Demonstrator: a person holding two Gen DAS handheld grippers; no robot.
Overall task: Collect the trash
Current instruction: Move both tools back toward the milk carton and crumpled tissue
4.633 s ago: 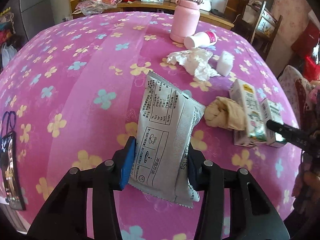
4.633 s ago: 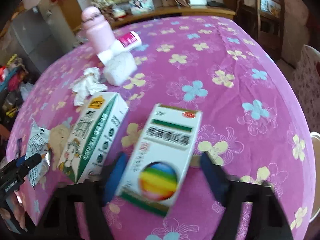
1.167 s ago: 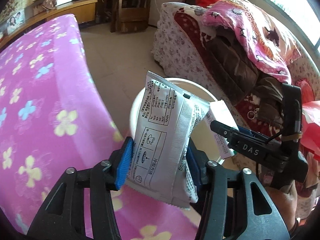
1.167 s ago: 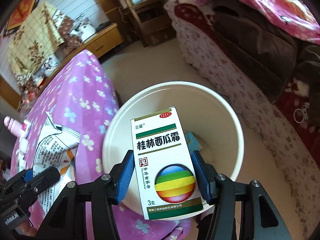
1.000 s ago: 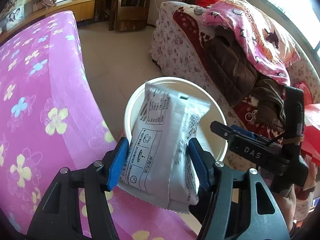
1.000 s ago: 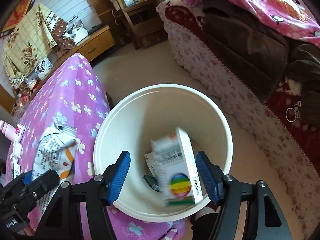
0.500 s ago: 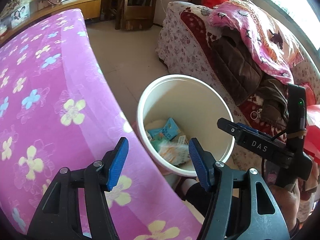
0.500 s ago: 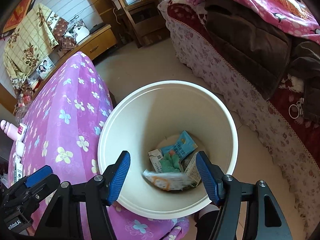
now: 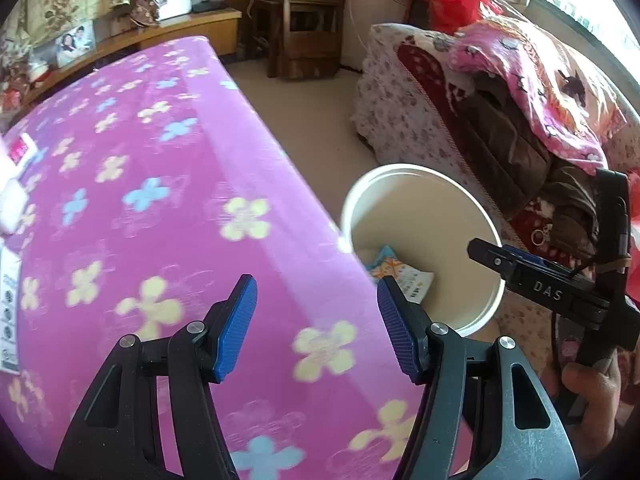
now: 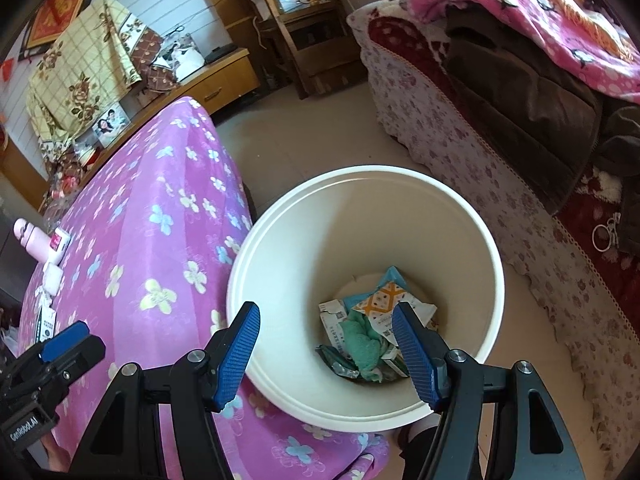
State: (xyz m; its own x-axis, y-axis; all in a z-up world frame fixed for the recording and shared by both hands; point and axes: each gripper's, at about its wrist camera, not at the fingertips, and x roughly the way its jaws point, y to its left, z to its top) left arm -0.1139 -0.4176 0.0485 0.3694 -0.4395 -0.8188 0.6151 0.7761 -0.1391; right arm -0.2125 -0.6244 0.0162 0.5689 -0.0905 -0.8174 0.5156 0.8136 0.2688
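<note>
I have the table filling most of the left wrist view, draped in a pink cloth with yellow and blue flowers, and beside its near corner stands the white bin on the floor, hard against the cloth's edge. A sofa heaped with blankets sits beyond the bin.

Inside the bin I see a small heap of trash: printed wrappers, a flattened carton and a green cloth crumpled on top, all lying at the bottom.

My right gripper hangs directly over the bin mouth, its blue pads spread wide with nothing between them. My left gripper hovers over the table corner just beside the bin, likewise wide apart and empty.

I judge the drop-off step to be done, with both tools free. More trash waits at the far end of the table: in the right wrist view I make out a pink bottle, a small white container next to it, and a carton at the cloth's edge, though they are too small to read clearly.

The next move, as I see it, calls for swinging both grippers away from the bin and back over the table, then lining open jaws around the nearest remaining piece.
</note>
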